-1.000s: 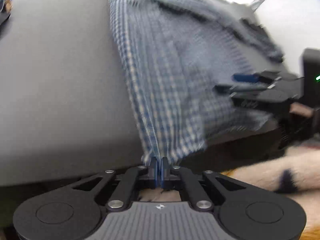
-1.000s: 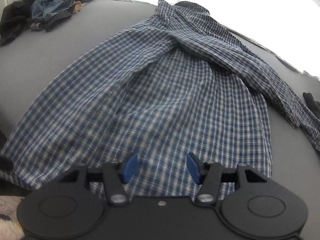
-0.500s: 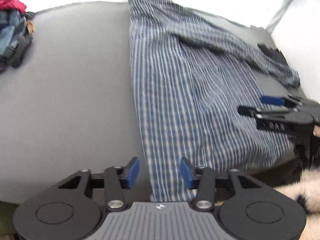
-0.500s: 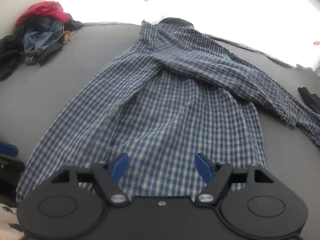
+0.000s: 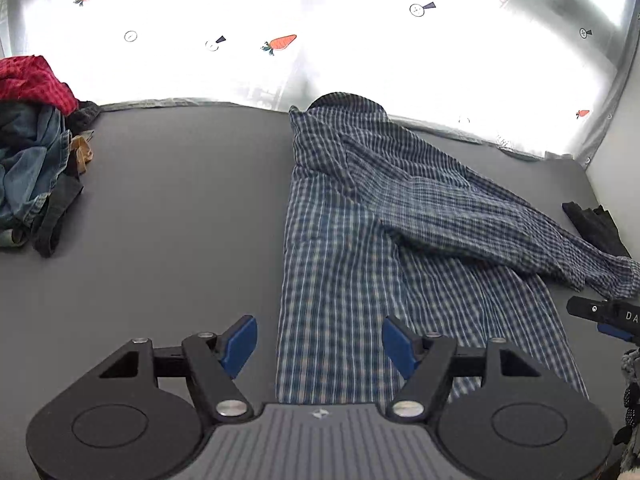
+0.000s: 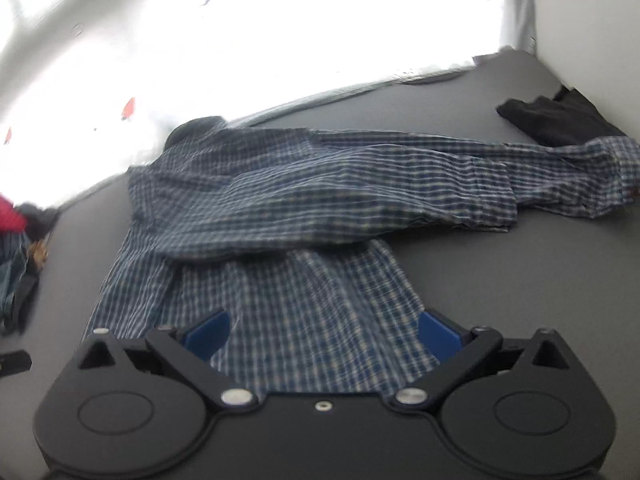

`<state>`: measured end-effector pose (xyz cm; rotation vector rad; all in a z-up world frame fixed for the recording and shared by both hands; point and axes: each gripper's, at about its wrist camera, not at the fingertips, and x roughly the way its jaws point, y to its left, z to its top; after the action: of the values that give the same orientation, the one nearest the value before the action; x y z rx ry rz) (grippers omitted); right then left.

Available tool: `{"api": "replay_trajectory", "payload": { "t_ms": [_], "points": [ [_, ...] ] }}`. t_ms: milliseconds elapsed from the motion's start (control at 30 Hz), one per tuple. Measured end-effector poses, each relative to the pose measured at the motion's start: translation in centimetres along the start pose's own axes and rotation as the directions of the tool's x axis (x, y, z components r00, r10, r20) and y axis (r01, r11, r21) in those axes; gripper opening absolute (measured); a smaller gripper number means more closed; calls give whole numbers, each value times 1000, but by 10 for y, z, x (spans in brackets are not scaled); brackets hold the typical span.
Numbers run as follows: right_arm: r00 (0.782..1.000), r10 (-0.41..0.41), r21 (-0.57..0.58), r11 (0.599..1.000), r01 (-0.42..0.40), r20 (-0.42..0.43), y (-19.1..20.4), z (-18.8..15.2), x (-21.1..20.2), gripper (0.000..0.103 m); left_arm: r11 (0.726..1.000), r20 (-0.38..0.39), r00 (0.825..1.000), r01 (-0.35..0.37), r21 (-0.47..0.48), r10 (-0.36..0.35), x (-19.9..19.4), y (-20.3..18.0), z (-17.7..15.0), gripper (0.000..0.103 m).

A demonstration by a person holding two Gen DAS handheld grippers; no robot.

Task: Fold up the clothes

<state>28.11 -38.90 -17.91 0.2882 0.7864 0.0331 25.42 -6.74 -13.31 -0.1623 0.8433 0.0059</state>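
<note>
A grey table fills both views, backed by a bright curtain printed with carrots. On it lies the checked shirt, spread flat on the right half of the surface, collar at the far edge by the curtain and hem at the near edge, so its long axis runs straight away from both tools. One side looks already folded inward, giving a straight left edge. The long sleeve lies across the body and trails off toward the right, its cuff near a dark cloth. A heap of other clothes sits well apart at the far left.

The left gripper hangs above the hem, its jaws opening, with cloth seen between them but not pinched. The right gripper hovers over the hem's right part, jaws also opening and nearly at full spread, nothing clamped.

The sleeve probably comes next. It points right, so the right hand is the nearer one to reach its cuff and fold it back over the body.
</note>
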Motion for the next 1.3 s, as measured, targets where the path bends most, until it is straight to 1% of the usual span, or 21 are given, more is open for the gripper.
{"api": "replay_trajectory", "payload": {
  "t_ms": [100, 200, 267, 333, 400, 500, 633, 667, 700, 733, 767, 800, 833, 867, 900, 933, 1000, 1100, 1200, 1267, 1300],
  "points": [
    [1000, -19, 179, 984, 18, 3, -35, 20, 21, 102, 1000, 12, 1000, 5, -27, -4, 24, 0, 29, 70],
    [998, -58, 353, 934, 56, -6, -72, 37, 46, 102, 998, 14, 1000, 28, -58, -27, 54, -2, 60, 70],
    [994, -111, 408, 907, 105, -11, -89, 44, 62, 102, 998, 3, 999, 37, -48, -37, 81, -9, 81, 70],
    [985, -171, 451, 878, 160, -16, -105, 51, 78, 102, 1000, -12, 999, 30, -10, -30, 110, -17, 103, 70],
    [975, -221, 460, 864, 205, -20, -115, 59, 92, 102, 999, -23, 1000, 14, 30, -14, 139, -27, 126, 70],
    [954, -297, 400, 871, 285, -34, -116, 73, 112, 102, 997, -34, 998, -46, 61, 48, 186, -34, 158, 71],
    [936, -346, 231, 908, 350, -62, -105, 86, 141, 102, 989, -21, 990, -140, 52, 142, 240, -23, 186, 71],
    [929, -364, 184, 911, 370, -67, -100, 87, 147, 99, 985, -10, 986, -168, 38, 169, 248, -18, 189, 70],
    [926, -371, 137, 916, 377, -68, -94, 87, 150, 96, 981, 0, 981, -194, 20, 194, 255, -15, 191, 64],
    [925, -374, 90, 921, 378, -62, -88, 87, 153, 88, 976, 10, 976, -220, 3, 220, 261, -11, 193, 48],
    [927, -372, 52, 926, 375, -48, -82, 87, 153, 76, 974, 12, 974, -225, -5, 225, 267, -7, 195, 41],
    [931, -363, 11, 931, 364, -35, -76, 87, 153, 67, 976, 10, 976, -218, -9, 218, 271, -5, 195, 20],
    [935, -354, -34, 935, 353, -23, -70, 88, 152, 49, 977, 14, 977, -212, -17, 212, 272, -4, 194, 8],
    [932, -363, -84, 929, 361, -11, -63, 90, 151, 31, 976, 30, 976, -215, -25, 216, 271, -4, 194, 7],
    [925, -380, -145, 914, 378, 13, -54, 92, 150, 28, 973, 55, 972, -228, -30, 229, 269, -5, 194, 3],
    [917, -396, -196, 896, 398, 51, -46, 96, 148, 25, 970, 80, 967, -242, -31, 244, 266, -7, 195, 3],
    [906, -405, -233, 875, 424, 126, -35, 105, 138, 22, 966, 115, 959, -255, -43, 258, 261, -9, 203, 3],
    [882, -402, -230, 860, 456, 246, -23, 127, 120, 22, 968, 134, 960, -237, -82, 246, 261, -4, 218, 3],
    [859, -388, -258, 839, 480, 335, -14, 146, 120, 22, 959, 123, 951, -276, -71, 283, 277, -4, 218, 4],
    [865, -394, -299, 823, 483, 310, -18, 147, 144, 22, 951, 80, 948, -306, -52, 309, 294, -2, 211, 4],
    [869, -410, -327, 810, 487, 277, -22, 142, 161, 22, 947, 54, 946, -319, -41, 321, 303, -1, 206, 9]
  ]
}}
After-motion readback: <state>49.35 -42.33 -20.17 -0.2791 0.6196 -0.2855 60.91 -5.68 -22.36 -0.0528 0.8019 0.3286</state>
